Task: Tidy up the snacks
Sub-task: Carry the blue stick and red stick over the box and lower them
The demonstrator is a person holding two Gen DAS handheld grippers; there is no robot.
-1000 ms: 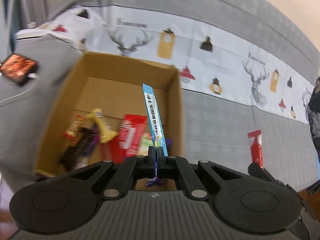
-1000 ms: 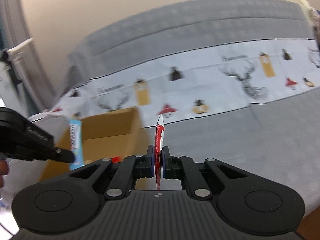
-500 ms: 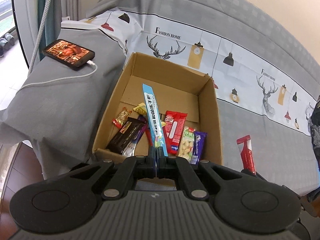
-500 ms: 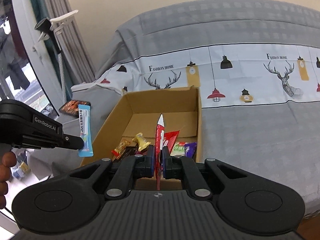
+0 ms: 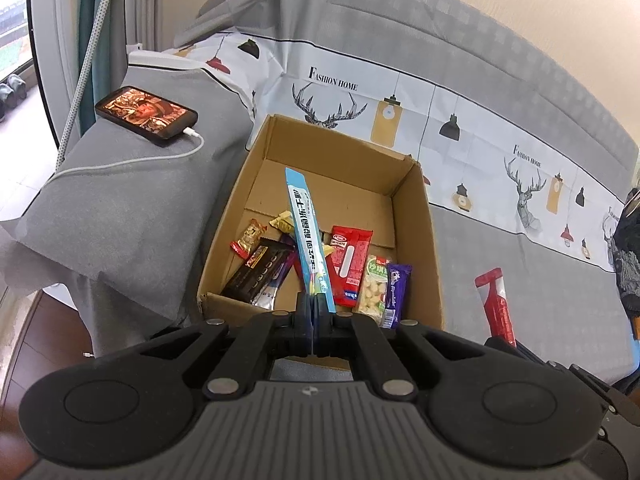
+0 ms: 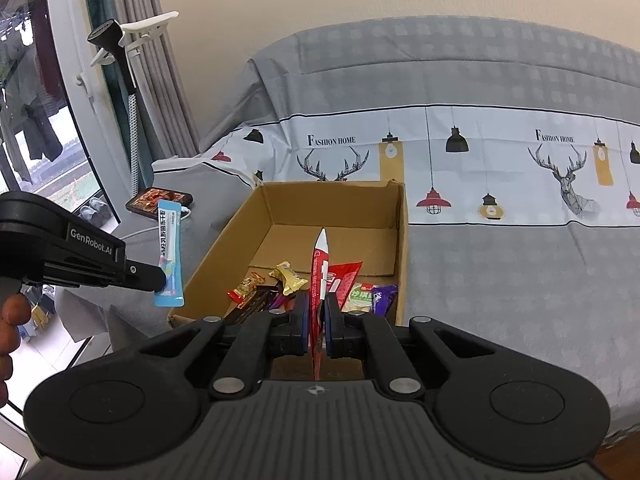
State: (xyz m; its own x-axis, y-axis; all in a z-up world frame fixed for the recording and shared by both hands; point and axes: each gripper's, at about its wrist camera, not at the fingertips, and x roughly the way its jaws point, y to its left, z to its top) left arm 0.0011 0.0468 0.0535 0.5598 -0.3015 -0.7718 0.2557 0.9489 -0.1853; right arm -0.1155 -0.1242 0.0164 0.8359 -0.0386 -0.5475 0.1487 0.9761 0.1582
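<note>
While both grippers are loaded up, neither snack has actually gone into the cardboard box (image 5: 416, 216) yet, so I'd call this the carry-and-drop step, right at the "about to release" point. The left gripper (image 5: 314, 312) is clamped tight on the bottom end of a long blue snack stick (image 5: 306, 240), which pokes up and forward over the box. From the right wrist view that stick looks more like it hangs beside the box's left wall than over the opening, so honestly hard to say which. The right gripper (image 6: 318, 320) is pinched on a red snack stick (image 6: 320, 276), seen edge-on, held up near the front edge of the box.

Box sits on a sofa with a grey cover (image 5: 500, 280), right next to a grey cushion (image 5: 120, 200) with a charging phone (image 5: 146, 116) on it. Inside there's already a pile at the near end: a black bar (image 5: 260, 272), a red packet (image 5: 350, 264), a green-white packet (image 5: 374, 288), a purple one (image 5: 394, 292), a couple of small gold and red candies. Far half of the box floor is bare.

Next move, I reckon: get each tip properly over the opening, tilt down, then let go, probably one at a time so the sticks land flat rather than leaning on a wall or flopping outside.
</note>
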